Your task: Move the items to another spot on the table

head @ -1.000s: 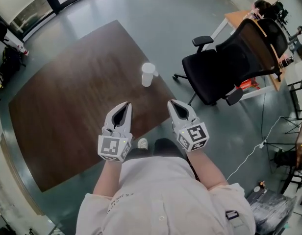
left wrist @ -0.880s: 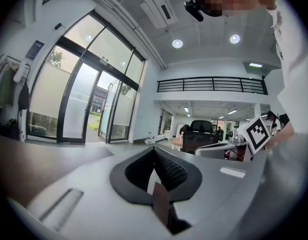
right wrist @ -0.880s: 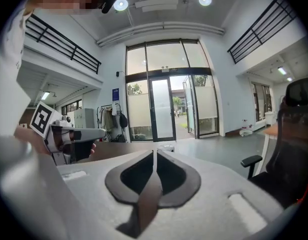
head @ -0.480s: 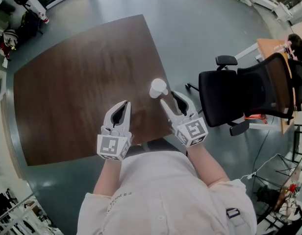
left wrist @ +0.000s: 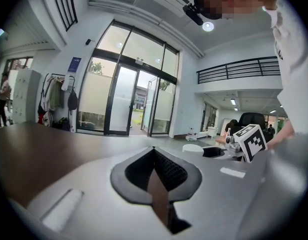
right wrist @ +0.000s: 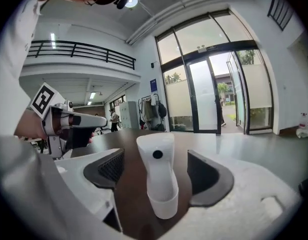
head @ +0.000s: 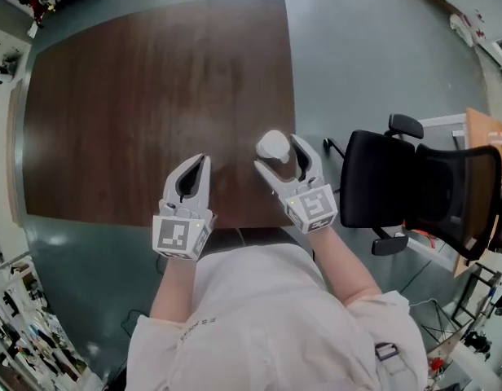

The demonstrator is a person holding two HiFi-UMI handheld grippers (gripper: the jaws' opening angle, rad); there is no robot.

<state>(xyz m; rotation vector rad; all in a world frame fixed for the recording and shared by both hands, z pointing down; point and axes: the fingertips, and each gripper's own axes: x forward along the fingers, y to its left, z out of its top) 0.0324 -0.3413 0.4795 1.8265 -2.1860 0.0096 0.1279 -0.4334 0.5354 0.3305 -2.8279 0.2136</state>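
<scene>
**Right jaws spreading round the white container, grasp not yet made**

Over on my left, the left gripper (head: 201, 160) hangs above the near edge of the table (head: 137, 80), pads pressed together with nothing between them; only a sliver of dark wood shows through the slit. It has no part in this step that I can see.

Moving to the middle: the white container (head: 273, 146) stands upright on the table, close to the near right corner. It is the only item I can find on the wood.

Now the right gripper (right wrist: 158, 170). Its jaws are opening, and the container sits right between them, about centred. There is a clear gap on each side and neither pad touches it, so I am not holding it. I read this as the set-up for the pickup, jaws going wide to take in the body.

Further right, off the table, a black office chair (head: 414, 194) stands on the floor, and it is not in my way.

What the next move calls for, as I judge it, is to bring the pads in evenly on the narrow middle of the container so it doesn't tip. The lift should go straight up, since the table edge is near. Then I would carry it left or farther in, where the wood is bare.
</scene>
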